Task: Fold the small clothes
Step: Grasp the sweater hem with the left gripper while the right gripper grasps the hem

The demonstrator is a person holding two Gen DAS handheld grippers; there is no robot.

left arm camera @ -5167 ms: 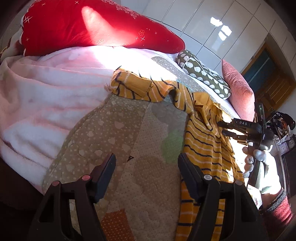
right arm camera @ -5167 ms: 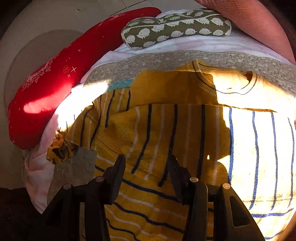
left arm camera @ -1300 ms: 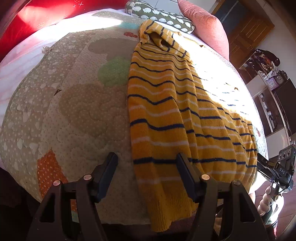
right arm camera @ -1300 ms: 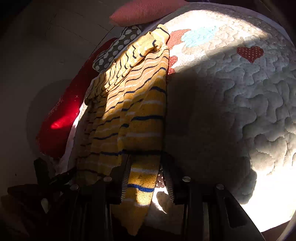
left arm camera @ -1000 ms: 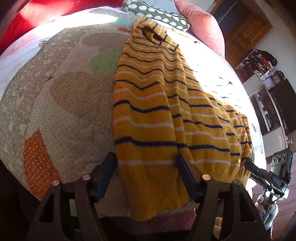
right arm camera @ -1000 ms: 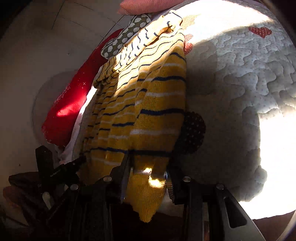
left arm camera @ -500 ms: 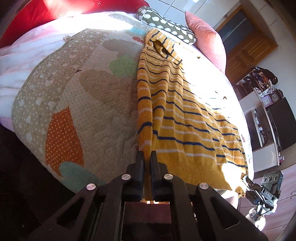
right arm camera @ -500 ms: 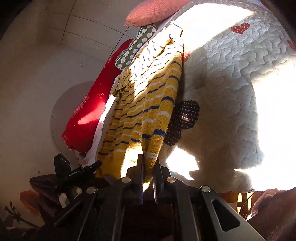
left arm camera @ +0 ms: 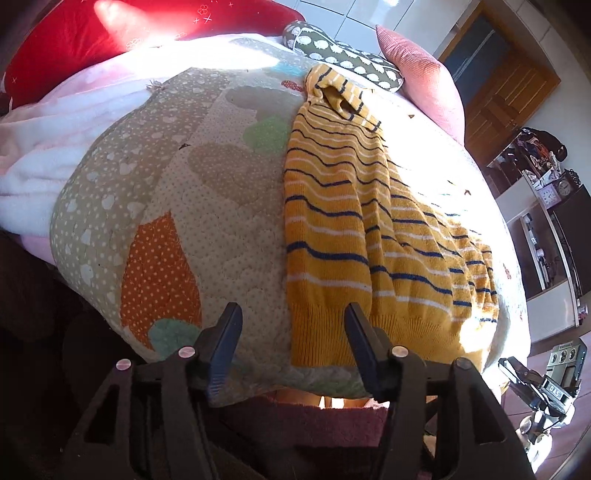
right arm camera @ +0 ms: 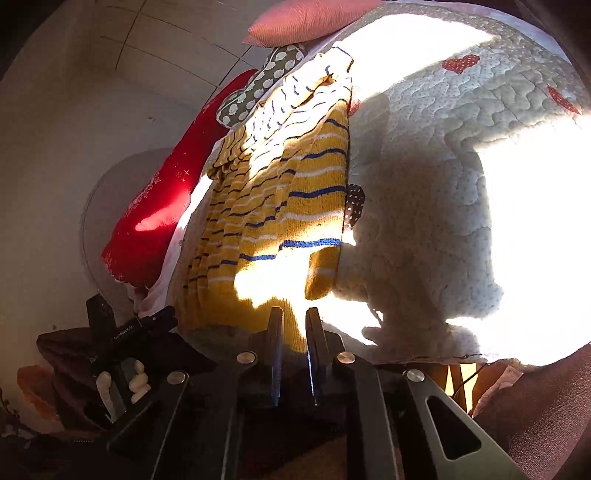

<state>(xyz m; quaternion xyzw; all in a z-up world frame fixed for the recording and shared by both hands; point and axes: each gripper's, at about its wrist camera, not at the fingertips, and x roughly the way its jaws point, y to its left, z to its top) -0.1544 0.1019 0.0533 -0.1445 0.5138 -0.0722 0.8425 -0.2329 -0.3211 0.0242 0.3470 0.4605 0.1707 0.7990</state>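
A yellow sweater [left arm camera: 354, 229] with navy and white stripes lies lengthwise on the quilted bedspread [left arm camera: 207, 192], its ribbed hem at the near bed edge. My left gripper [left arm camera: 291, 325] is open, its fingers either side of the hem's left corner, holding nothing. In the right wrist view the sweater [right arm camera: 280, 206] runs away from me, and my right gripper [right arm camera: 293, 325] has its jaws nearly closed on the hem's right corner. The right gripper also shows in the left wrist view [left arm camera: 532, 376] at the lower right. The left gripper shows in the right wrist view [right arm camera: 140, 325].
A red pillow [left arm camera: 140, 33], a green patterned pillow [left arm camera: 343, 55] and a pink pillow [left arm camera: 421, 85] lie at the head of the bed. A pink-white blanket [left arm camera: 55, 140] lies at the left. A wooden door [left arm camera: 506, 92] and shelves [left arm camera: 546, 206] stand to the right.
My left gripper has opened and let go of the hem corner, which now lies on the bed edge. The right gripper's jaws stay nearly closed on the other corner.
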